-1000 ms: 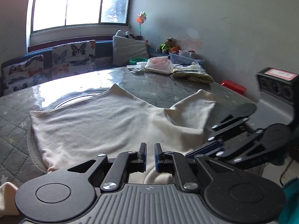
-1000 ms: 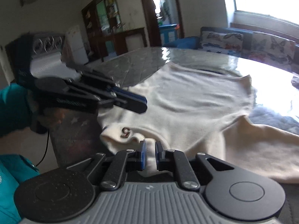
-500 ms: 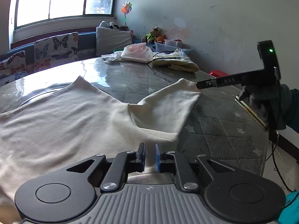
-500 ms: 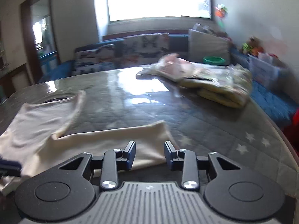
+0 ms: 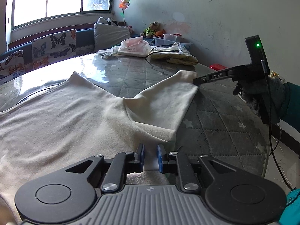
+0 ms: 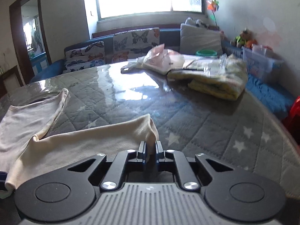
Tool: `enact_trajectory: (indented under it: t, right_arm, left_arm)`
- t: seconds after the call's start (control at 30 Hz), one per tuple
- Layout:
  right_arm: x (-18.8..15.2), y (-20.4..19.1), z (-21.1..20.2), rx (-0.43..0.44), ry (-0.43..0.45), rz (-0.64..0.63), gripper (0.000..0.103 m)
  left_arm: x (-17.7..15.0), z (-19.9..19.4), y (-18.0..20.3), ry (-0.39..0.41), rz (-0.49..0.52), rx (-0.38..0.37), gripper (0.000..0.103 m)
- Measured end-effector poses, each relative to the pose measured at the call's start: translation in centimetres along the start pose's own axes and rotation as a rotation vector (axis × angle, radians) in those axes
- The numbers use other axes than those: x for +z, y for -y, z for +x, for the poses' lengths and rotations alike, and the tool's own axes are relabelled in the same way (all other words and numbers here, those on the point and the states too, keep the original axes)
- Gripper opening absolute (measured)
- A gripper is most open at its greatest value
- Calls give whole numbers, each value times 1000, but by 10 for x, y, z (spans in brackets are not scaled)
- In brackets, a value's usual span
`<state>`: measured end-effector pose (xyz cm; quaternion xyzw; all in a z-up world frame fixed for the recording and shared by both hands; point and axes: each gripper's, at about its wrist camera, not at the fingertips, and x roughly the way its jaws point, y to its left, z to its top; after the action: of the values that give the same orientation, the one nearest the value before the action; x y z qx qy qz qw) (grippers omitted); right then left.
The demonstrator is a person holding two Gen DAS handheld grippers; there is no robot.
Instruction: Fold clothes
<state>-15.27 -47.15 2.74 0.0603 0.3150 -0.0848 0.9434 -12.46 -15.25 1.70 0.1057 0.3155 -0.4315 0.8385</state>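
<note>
Your right gripper (image 6: pixel 150 150), which hung apart from the cloth with its jaws parted half a second ago, now pinches the end of the cream shirt's sleeve (image 6: pixel 146 129). That sleeve end (image 5: pixel 185 78) now lifts slightly off the table (image 5: pixel 225 127). Your left gripper (image 5: pixel 151 155) has parted slightly, cloth between its fingers

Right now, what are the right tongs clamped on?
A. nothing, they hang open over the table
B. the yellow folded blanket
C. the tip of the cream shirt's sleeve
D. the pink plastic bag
C. In the right wrist view the right tongs are pinched shut on the end of the cream shirt's sleeve; the left wrist view shows them gripping that sleeve end too.
</note>
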Motion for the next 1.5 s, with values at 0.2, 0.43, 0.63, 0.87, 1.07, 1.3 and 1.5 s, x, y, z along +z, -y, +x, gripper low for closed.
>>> enact_trajectory:
  t: [0.2,0.43,0.63,0.87,1.07,1.3,1.5]
  right_arm:
    - [23,-4,-7,-111,72,-144,8]
    - [5,0,24,-132,-17,-143,12]
    - [20,2,4,-131,48,-92,20]
    - [29,-26,24,21,27,-104,21]
    - [25,-23,46,-7,-18,-84,25]
    - [28,-56,10,108,30,-127,41]
    - [19,-113,-14,324,48,-177,50]
  left_arm:
    - [0,1,4,-4,31,2,20]
    - [-1,1,7,-7,62,4,22]
    - [-1,2,6,-6,65,-2,24]
    - [-1,0,8,-6,63,6,26]
    - [-2,-7,5,4,40,32,32]
    - [-5,-48,-21,79,-76,172,43]
    - [-7,-94,-90,120,-274,539,48]
